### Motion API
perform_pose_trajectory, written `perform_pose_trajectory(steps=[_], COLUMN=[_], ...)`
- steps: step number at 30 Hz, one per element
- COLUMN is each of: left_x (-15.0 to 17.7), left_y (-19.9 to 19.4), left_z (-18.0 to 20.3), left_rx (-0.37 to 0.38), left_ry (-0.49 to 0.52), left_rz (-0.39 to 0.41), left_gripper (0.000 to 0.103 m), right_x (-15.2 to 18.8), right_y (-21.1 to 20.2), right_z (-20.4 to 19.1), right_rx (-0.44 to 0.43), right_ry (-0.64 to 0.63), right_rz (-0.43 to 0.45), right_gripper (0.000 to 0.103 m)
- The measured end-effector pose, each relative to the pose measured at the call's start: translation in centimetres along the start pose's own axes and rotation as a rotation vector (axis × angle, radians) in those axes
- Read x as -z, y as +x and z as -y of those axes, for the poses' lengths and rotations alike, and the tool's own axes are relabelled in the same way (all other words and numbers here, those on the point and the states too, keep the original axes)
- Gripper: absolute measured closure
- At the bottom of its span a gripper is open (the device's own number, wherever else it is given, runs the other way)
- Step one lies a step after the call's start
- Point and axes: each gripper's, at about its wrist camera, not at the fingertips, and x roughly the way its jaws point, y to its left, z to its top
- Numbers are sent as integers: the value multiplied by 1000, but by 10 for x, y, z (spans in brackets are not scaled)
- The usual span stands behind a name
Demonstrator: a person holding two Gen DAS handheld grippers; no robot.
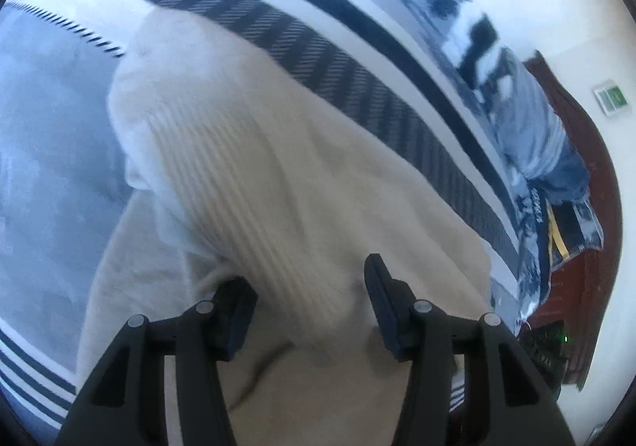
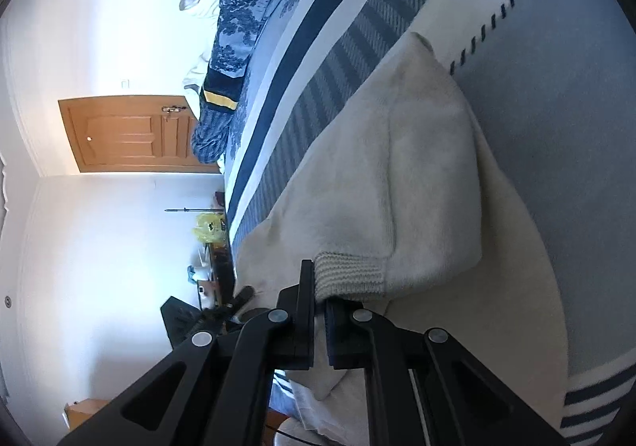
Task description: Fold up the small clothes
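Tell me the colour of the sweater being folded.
Cream, off-white knit sweater with a ribbed cuff; it shows best in the right wrist view.

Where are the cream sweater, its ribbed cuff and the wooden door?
cream sweater (image 1: 278, 183), left wrist view, on the ribbed knit at its middle.
ribbed cuff (image 2: 349, 273), right wrist view, on the cuff's knit band.
wooden door (image 2: 119, 134), right wrist view, on its panel.
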Motion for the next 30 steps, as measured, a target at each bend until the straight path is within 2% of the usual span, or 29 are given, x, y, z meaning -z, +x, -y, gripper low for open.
perform_pose_trajectory(steps=[1,3,5,7,8,10,14,15,16,19,24,26,30], left_x=[0,-1,-1,-3,-6,-15,-25,-24,-24,-24,-31,-22,27], left_y=[0,-4,-12,-19,-22,-21,4,4,3,-14,-49,-63,-87], left_z=[-1,1,3,2,3,9,12,9,7,2,8,12,11], left_rx=[-9,-1,45,113,123,89,-3,-13,-19,43,111,142,113], left_ry=[-2,-14,-46,-95,-112,-88,-44,-43,-49,-47,-24,4,104], left_rz=[-20,-33,-55,-64,-57,-40,-82,-84,-86,-43,27,32,16], left_gripper=[62,72,73,73,72,72,74,85,93,98,99,99,99], right_x=[1,2,3,2,0,-3,-3,-3,-2,-2,-10,-10,10], right_y=[1,3,3,4,5,6,5,4,4,2,4,-1,-22], right_z=[1,3,6,6,6,5,4,4,4,6,1,-2,-18], right_rx=[16,43,82,82,82,84,86,87,87,84,102,90,111], right_ry=[-4,-14,-26,-29,-30,-33,-35,-36,-40,-50,-83,-86,-163], right_rz=[-5,-17,-24,-27,-26,-27,-30,-31,-32,-32,-25,-23,-17], right_gripper=[98,98,98,98,98,98,98,98,98,98,98,98,98])
